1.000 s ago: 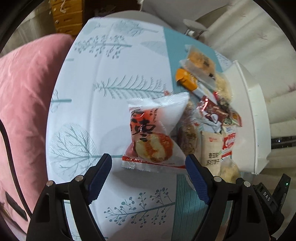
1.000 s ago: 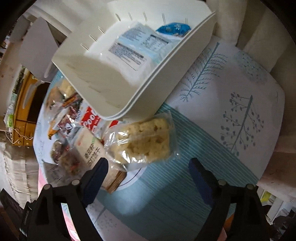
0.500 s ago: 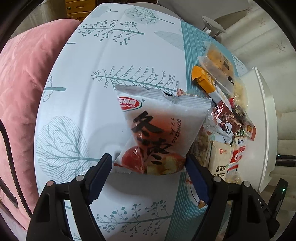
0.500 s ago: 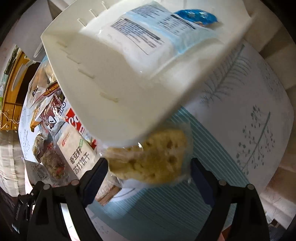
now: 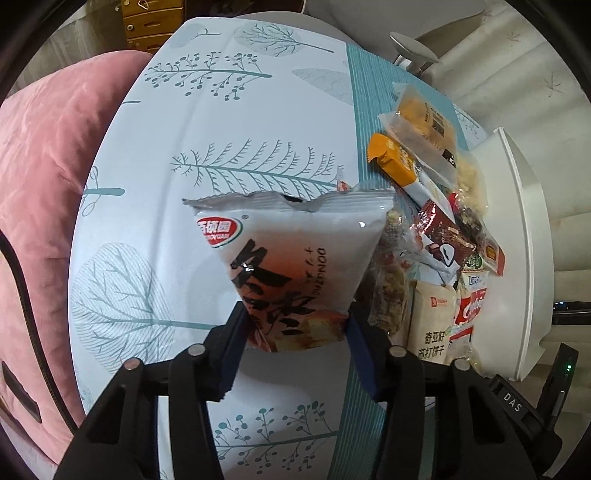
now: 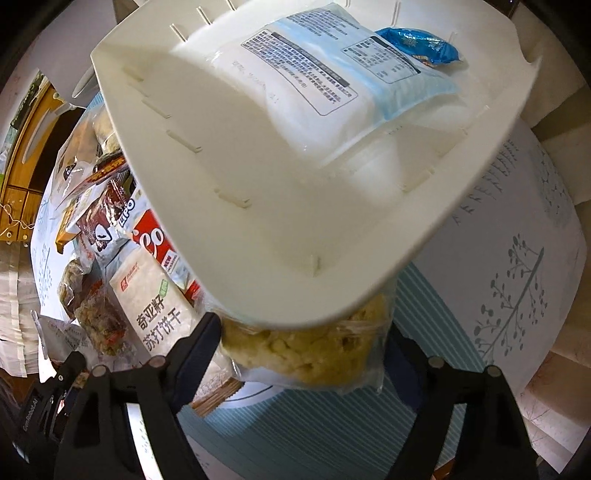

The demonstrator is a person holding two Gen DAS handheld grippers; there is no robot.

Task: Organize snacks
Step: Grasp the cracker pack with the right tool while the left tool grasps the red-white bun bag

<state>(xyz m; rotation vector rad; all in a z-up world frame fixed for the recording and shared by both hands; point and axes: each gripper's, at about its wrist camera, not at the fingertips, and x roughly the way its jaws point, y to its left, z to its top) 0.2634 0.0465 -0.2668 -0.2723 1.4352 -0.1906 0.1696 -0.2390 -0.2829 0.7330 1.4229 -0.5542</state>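
A white and red snack packet (image 5: 291, 258) stands upright between the blue pads of my left gripper (image 5: 295, 332). Its jaws are closing, and the pads pinch the packet's lower end above the tree-print tablecloth (image 5: 221, 110). In the right wrist view a clear packet of yellow puffed snack (image 6: 303, 350) lies between the fingers of my right gripper (image 6: 301, 339), partly under the rim of the white bin (image 6: 258, 184). Those jaws are closing too, with both pads against the wrapper. A pale blue and white pack (image 6: 332, 66) and a blue packet (image 6: 421, 46) lie in the bin.
Several loose snack packets (image 5: 436, 236) are piled between the held packet and the white bin (image 5: 517, 240) on the right. A pink cushion (image 5: 40, 221) borders the table on the left. A wooden drawer unit (image 5: 151, 18) stands beyond the far edge.
The left jaws have closed onto the white and red packet, which now stands closer and upright. The right gripper has come lower over the yellow packet at the bin's rim, and its jaws have narrowed.
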